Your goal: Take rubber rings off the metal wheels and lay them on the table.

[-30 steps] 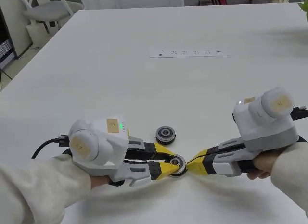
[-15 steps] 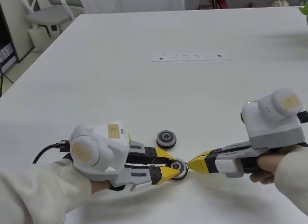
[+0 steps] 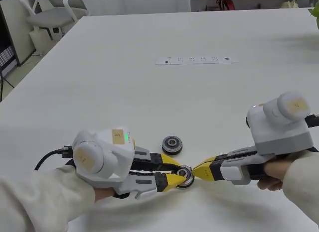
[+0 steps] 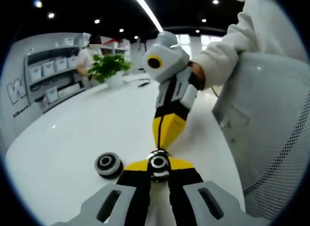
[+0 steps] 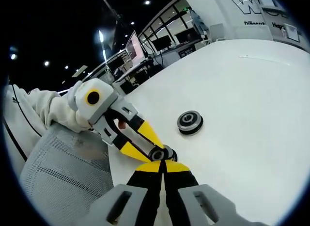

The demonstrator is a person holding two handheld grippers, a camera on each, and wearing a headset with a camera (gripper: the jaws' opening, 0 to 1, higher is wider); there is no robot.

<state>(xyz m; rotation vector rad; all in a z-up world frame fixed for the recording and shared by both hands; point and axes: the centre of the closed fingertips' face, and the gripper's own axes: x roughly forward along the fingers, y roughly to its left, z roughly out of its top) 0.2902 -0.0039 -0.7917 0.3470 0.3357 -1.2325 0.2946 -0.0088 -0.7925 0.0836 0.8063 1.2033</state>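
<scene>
A small metal wheel (image 3: 184, 173) with a dark rubber ring sits low over the white table (image 3: 149, 92), and my left gripper (image 3: 175, 173) is shut on it. In the left gripper view the wheel (image 4: 159, 164) is clamped between the yellow jaws. My right gripper (image 3: 195, 171) comes in from the right with its jaws shut, and its tips touch the wheel's rim. In the right gripper view the wheel (image 5: 162, 153) lies just past my closed tips (image 5: 164, 162). I cannot tell whether the ring is pinched. A second wheel (image 3: 172, 144) lies flat on the table close by.
A white strip with small dark marks (image 3: 196, 59) lies farther back on the table. White chairs (image 3: 47, 10) stand beyond the far left corner. A potted plant (image 4: 109, 68) stands at the table's far end in the left gripper view, with a person behind it.
Both grippers stay at the wheel almost as before; only the head view has shifted a little. The second wheel has not moved.
</scene>
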